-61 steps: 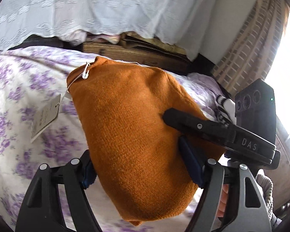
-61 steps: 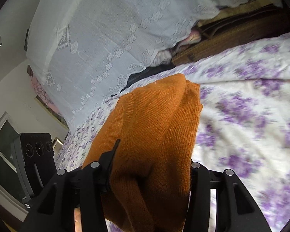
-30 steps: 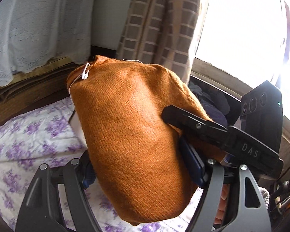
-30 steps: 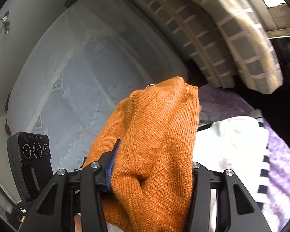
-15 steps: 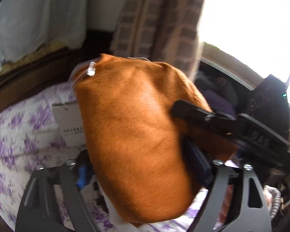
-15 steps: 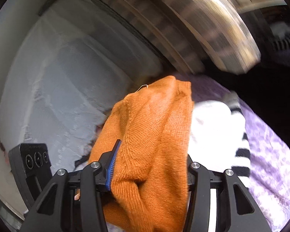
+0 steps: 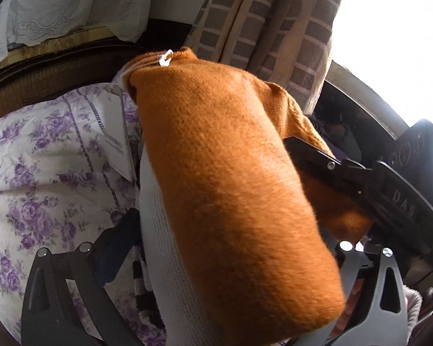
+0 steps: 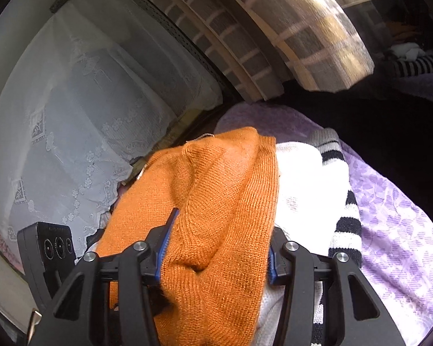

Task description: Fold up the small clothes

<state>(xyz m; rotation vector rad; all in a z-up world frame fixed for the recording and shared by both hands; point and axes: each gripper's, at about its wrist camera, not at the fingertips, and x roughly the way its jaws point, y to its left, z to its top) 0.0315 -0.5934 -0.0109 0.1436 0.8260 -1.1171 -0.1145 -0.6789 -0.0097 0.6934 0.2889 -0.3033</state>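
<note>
Sitting far left in the left wrist view, a floral bedsheet (image 7: 37, 178) with purple roses, and on it a paper hang tag (image 7: 115, 141) trailing from a white fastener (image 7: 165, 57) at the top edge of the folded orange knit sweater (image 7: 231, 187). Filling the middle of that view, the sweater bundle, lying over a white ribbed garment with black stripes (image 7: 156, 230), apparently being set down as the next layer of a stack of finished pieces. Left gripper (image 7: 225, 245) letting go: jaws opening wide, left blue pad standing clear of the knit, the bundle lying between the fingers rather than being pinched, though the right finger's contact is hidden behind the cloth. Pointing downward toward the bed. Crossing in from the right, the other tool's black finger pressing along the sweater's side. Over in the right wrist view, a lace curtain (image 8: 86, 121) at left, a checked drape (image 8: 274, 28) above, a lilac cover (image 8: 389, 216) at right. Right gripper (image 8: 216, 250) clamping the sweater's near end, blue pads pressing the knit on both sides though starting to ease apart, probably steadying the fold while the left releases. Tilting only slightly downward.
</note>
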